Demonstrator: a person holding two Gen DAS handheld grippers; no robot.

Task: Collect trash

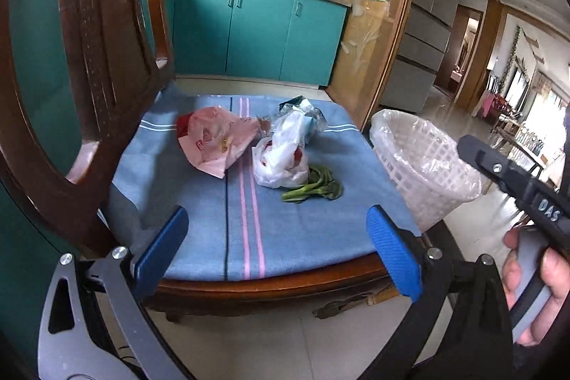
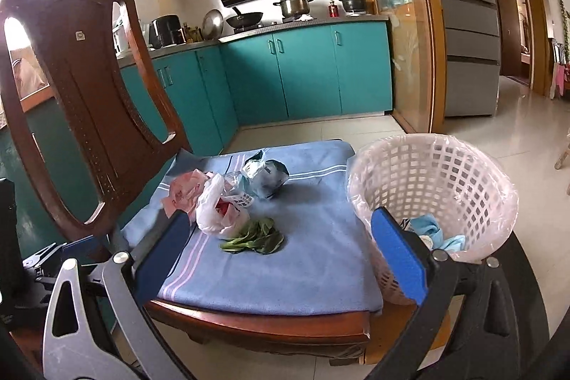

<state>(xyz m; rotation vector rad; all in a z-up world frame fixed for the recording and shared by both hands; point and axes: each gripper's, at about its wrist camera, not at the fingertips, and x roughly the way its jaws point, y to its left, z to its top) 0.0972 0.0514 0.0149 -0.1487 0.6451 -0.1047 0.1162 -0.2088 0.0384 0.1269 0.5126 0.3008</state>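
Kitchen chair, blue towel seat (image 1: 306, 230): pink bag (image 1: 213, 145), white plastic bag (image 1: 281, 162), green leaves (image 1: 313, 187) uncollected. Your left gripper (image 1: 281, 251) and right gripper (image 2: 281, 255) gape empty; next, grasp one for the white lined basket (image 2: 463, 173).

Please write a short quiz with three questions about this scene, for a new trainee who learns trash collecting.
1. True or false: the green leaves lie inside the white basket.
2. Which piece of trash lies nearest the chair back? A) pink bag B) silver-blue wrapper C) white bag
3. Is the left gripper holding something?

Key: 1 false, they lie on the blue cloth. 2 A. 3 No, it is open and empty.
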